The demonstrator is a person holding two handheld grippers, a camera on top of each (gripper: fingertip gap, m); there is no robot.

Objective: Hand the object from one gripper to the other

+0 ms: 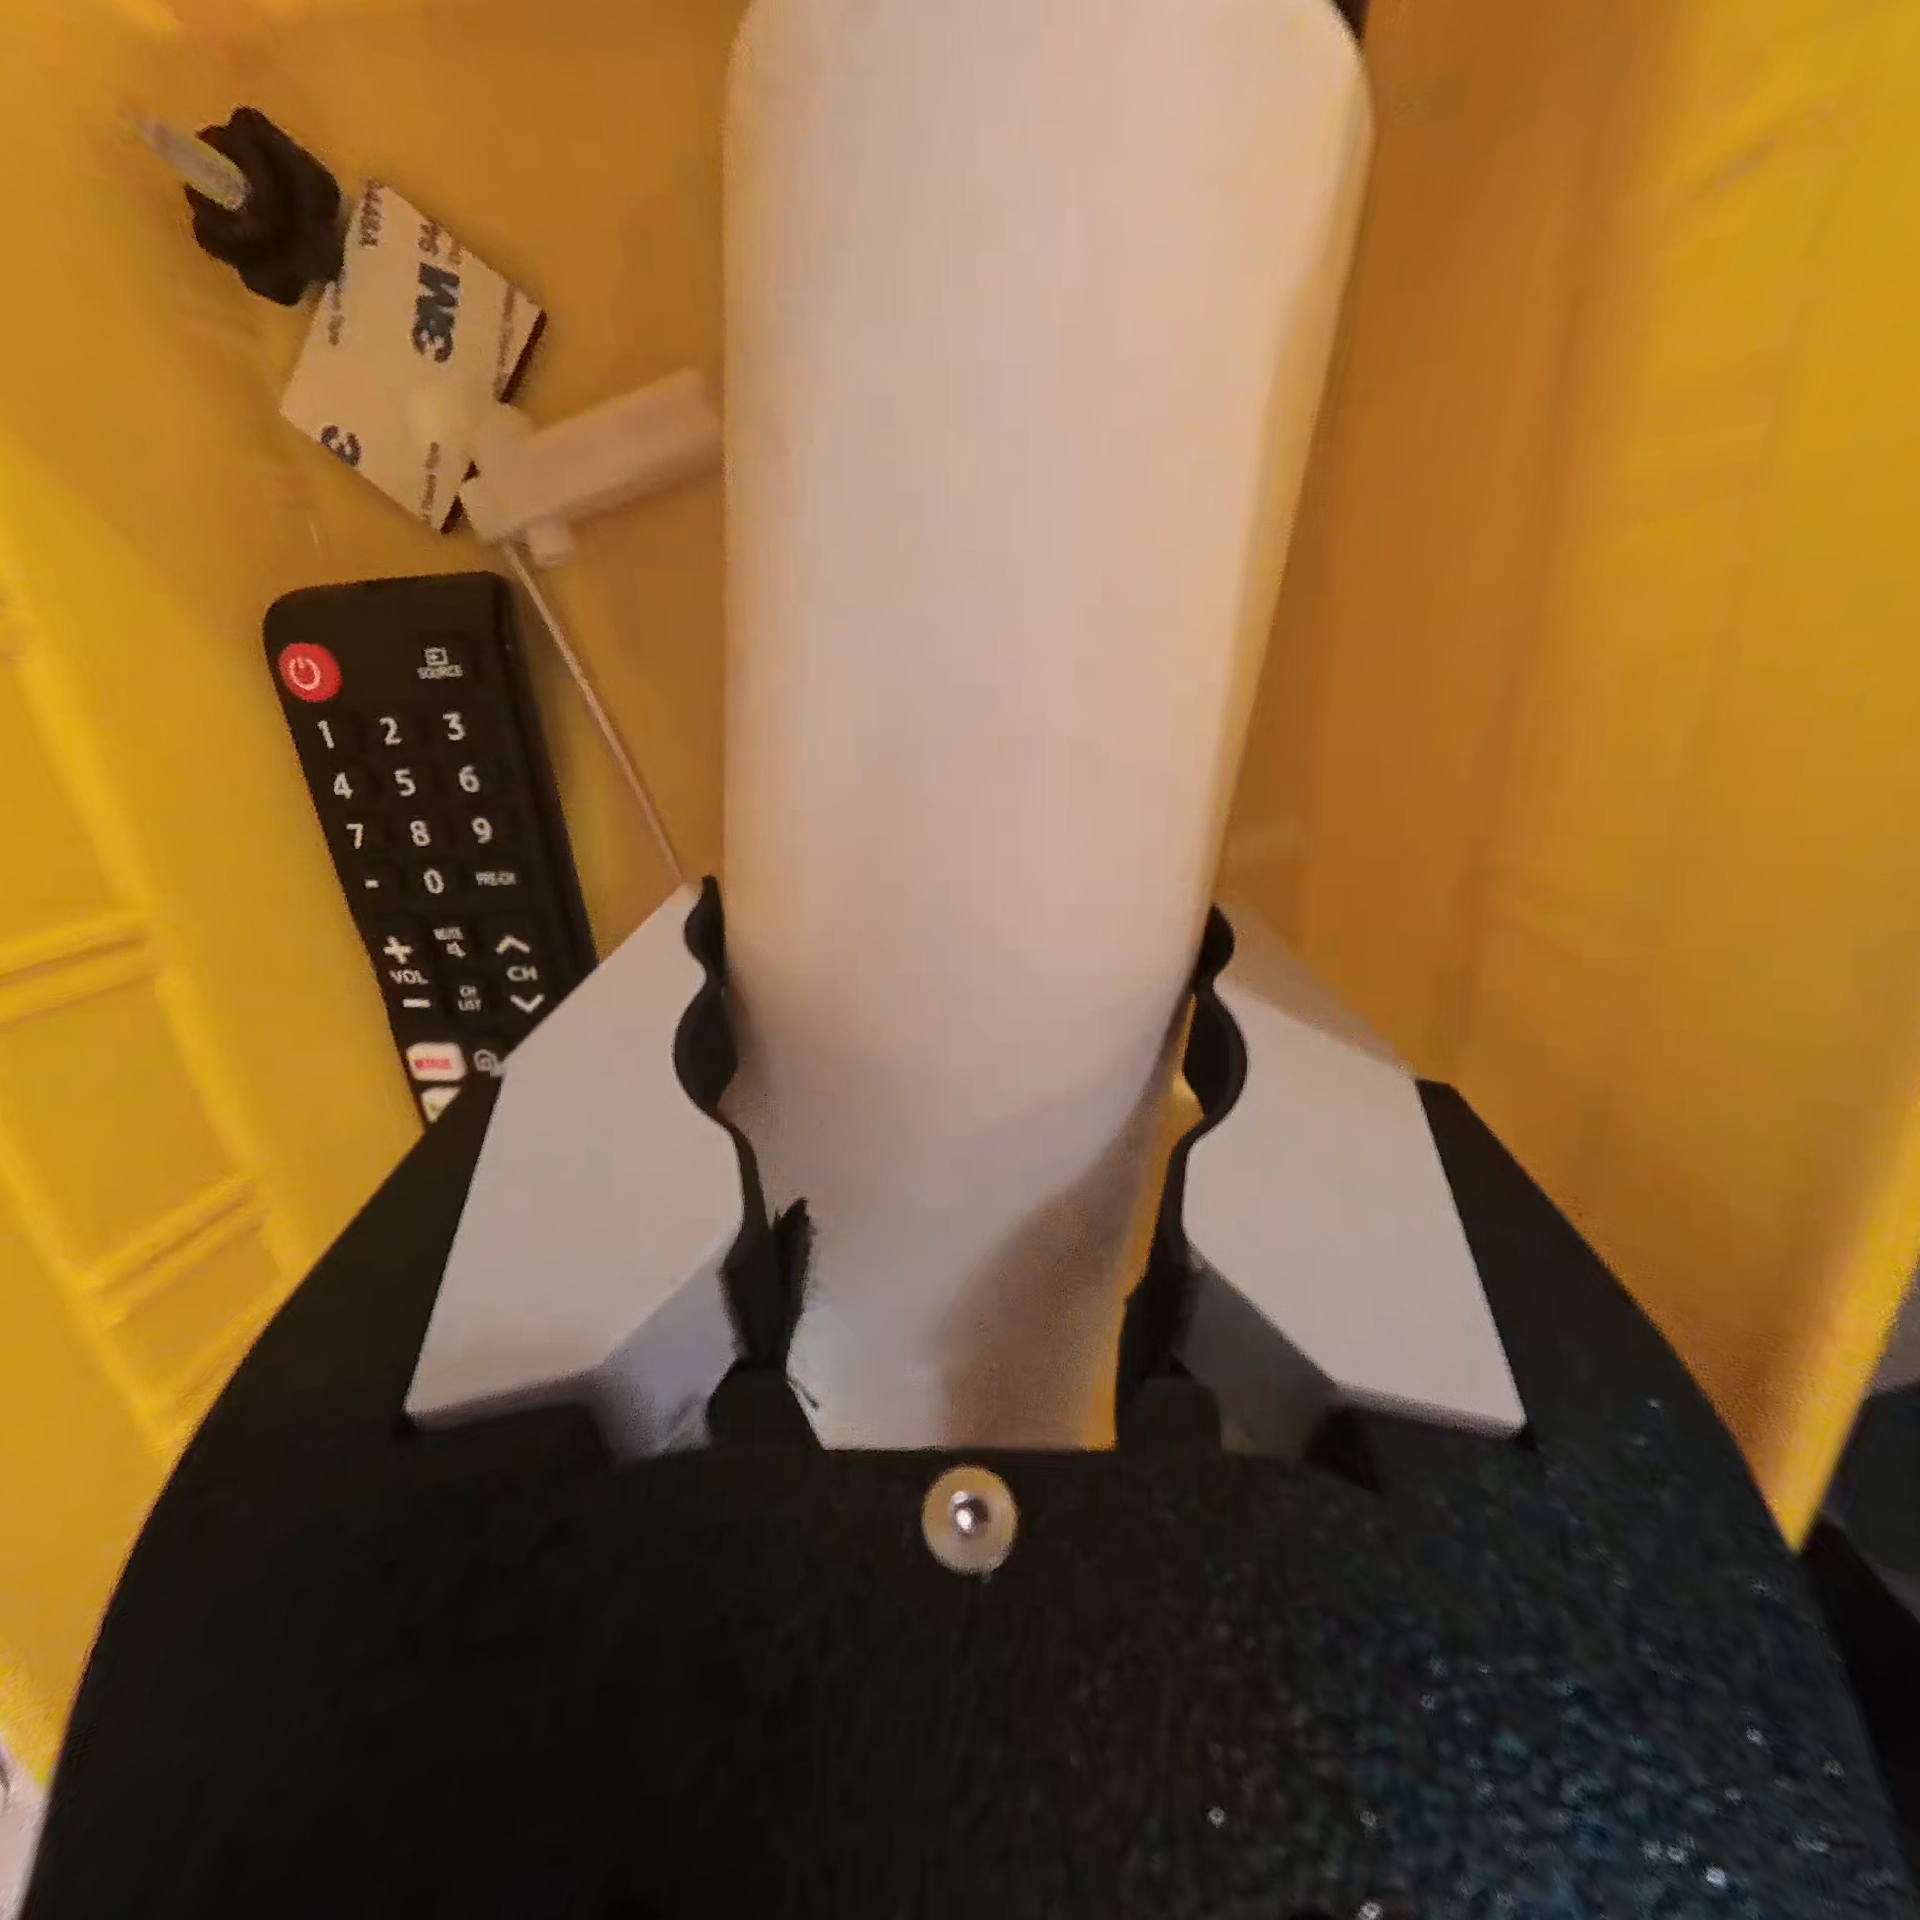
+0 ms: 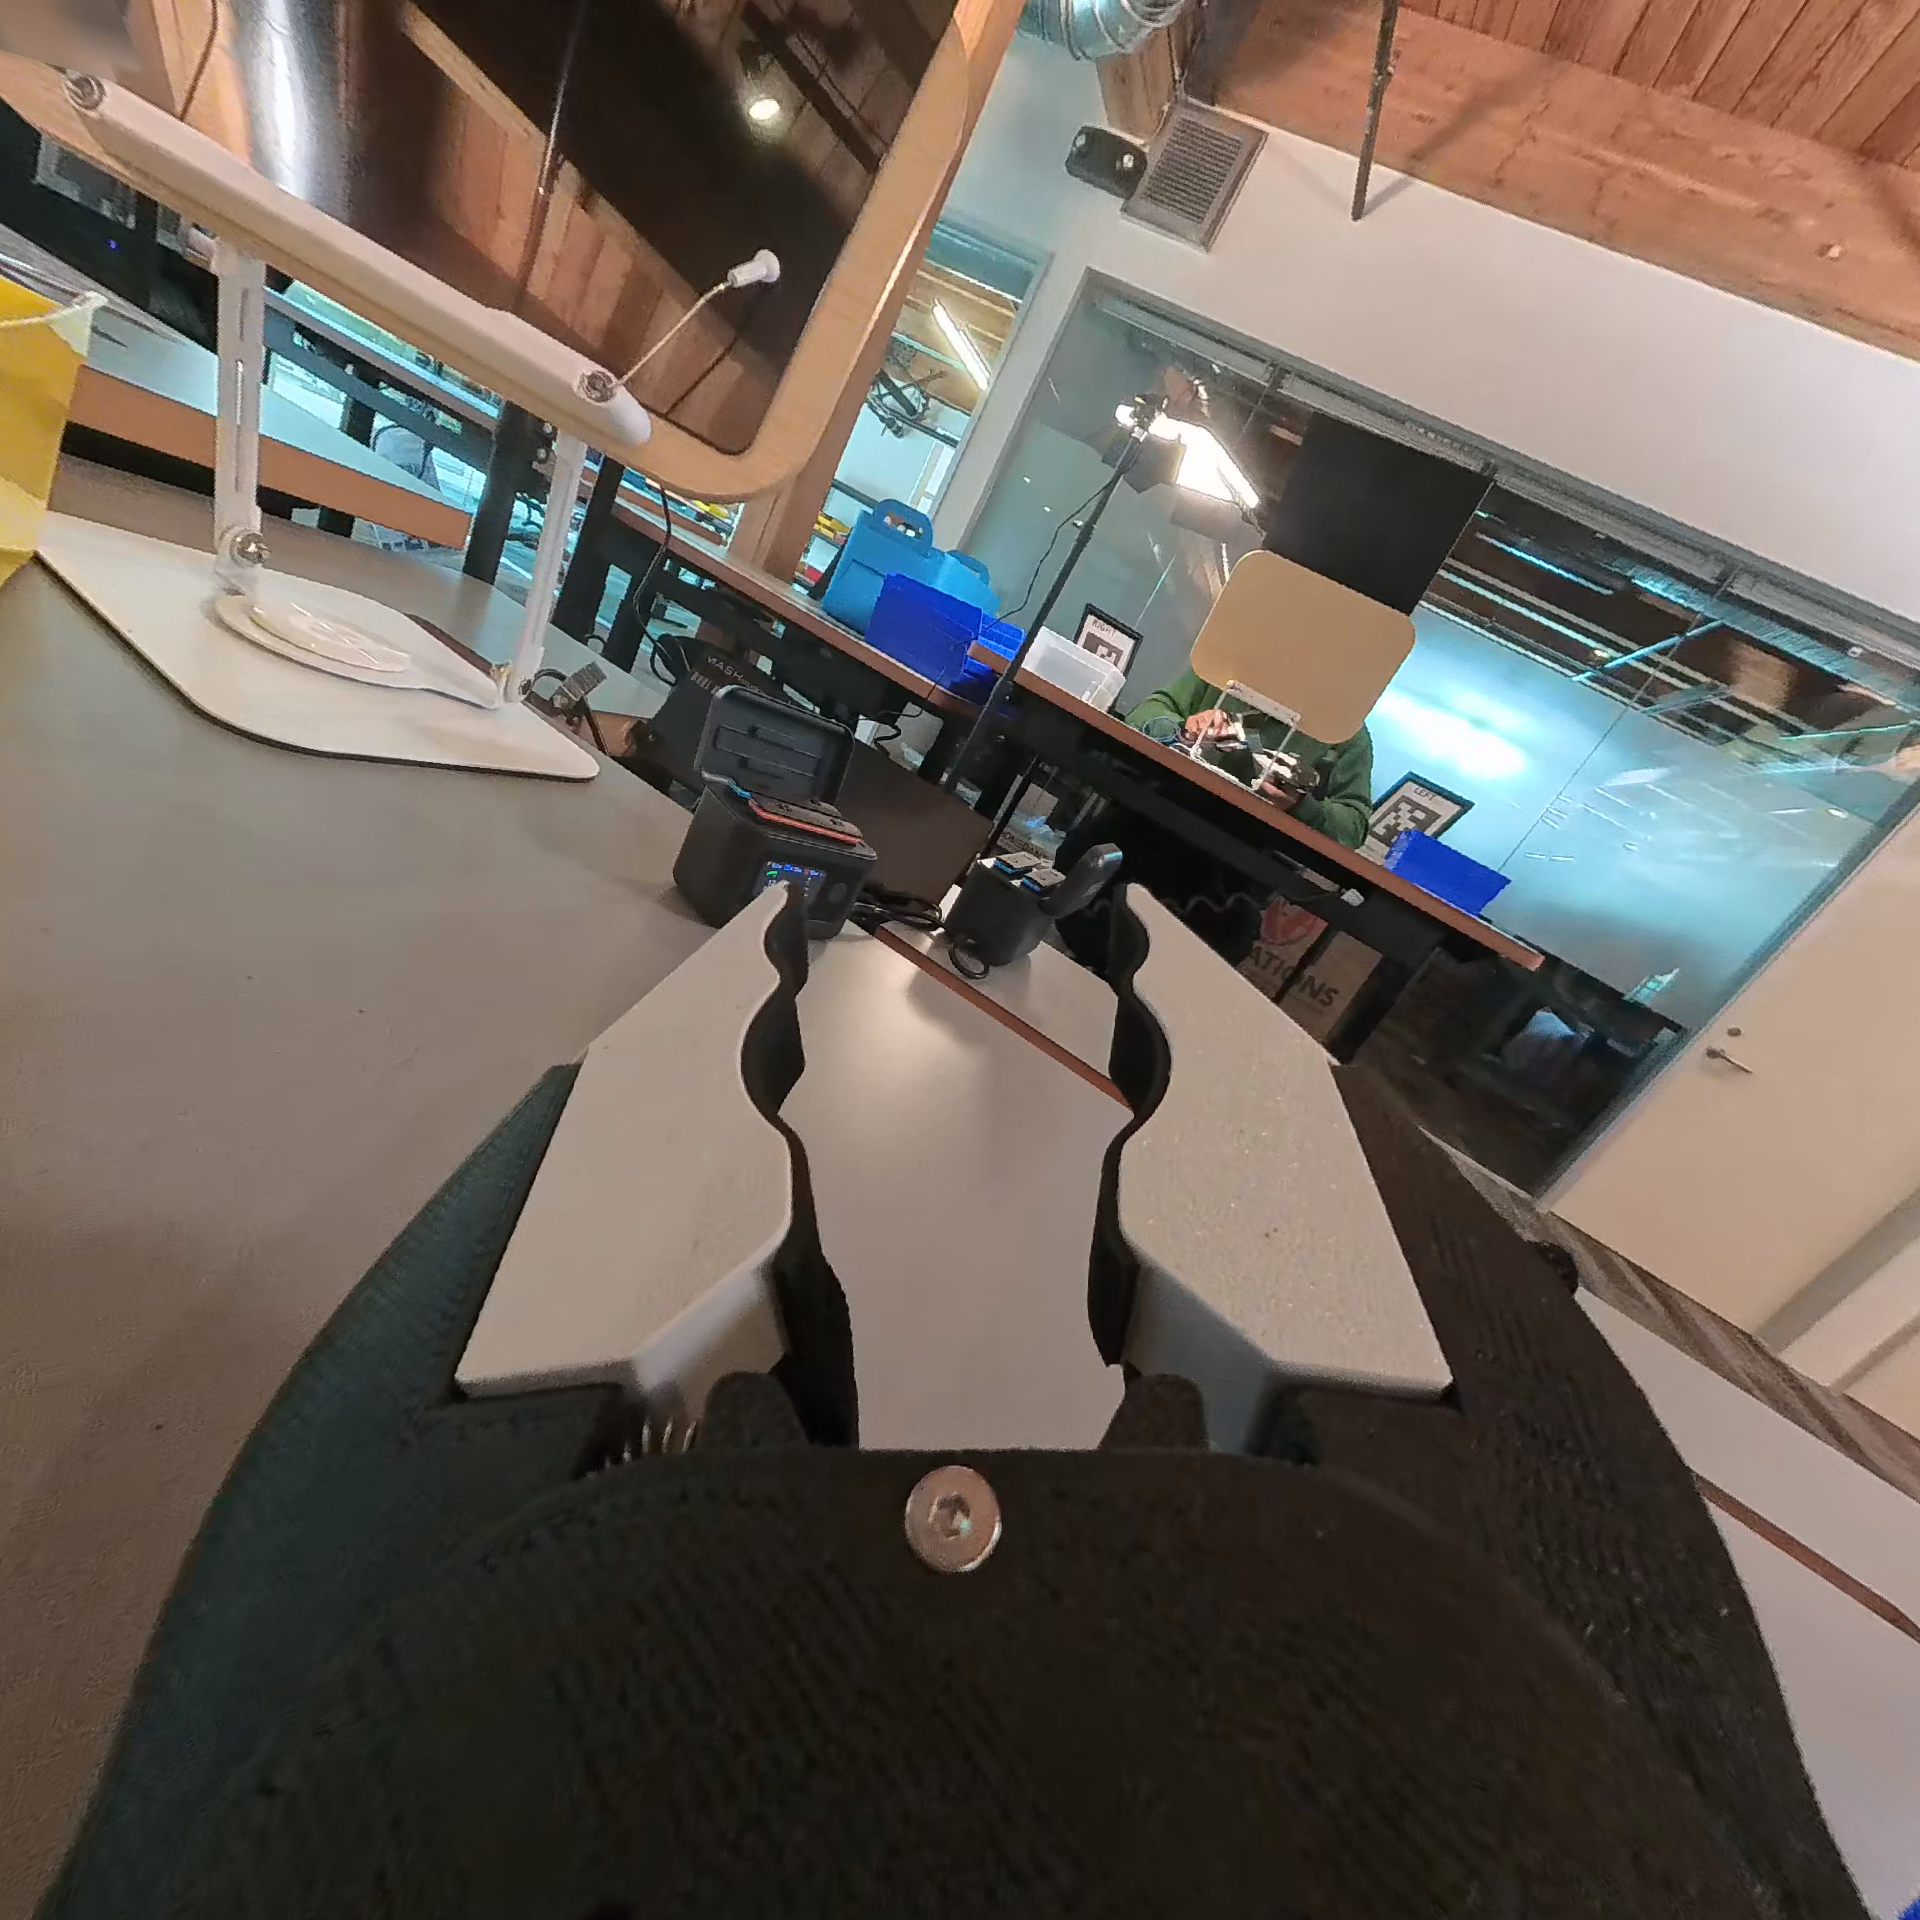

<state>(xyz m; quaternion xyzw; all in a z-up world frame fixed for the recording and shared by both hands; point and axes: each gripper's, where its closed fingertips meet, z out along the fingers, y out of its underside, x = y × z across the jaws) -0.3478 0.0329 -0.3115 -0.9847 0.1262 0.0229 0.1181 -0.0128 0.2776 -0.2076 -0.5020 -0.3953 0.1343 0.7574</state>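
White bottle sits clamped betw. left gripper fingers, inside a yellow bin w/ a black remote. Right gripper fingers spread apart, holding nothing, over grey table.

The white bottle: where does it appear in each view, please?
Left wrist view: white bottle fills the centre, clamped between the left tool fingers.
Right wrist view: not in it; the right tool is open and empty.
Shared landmark: the yellow bin.
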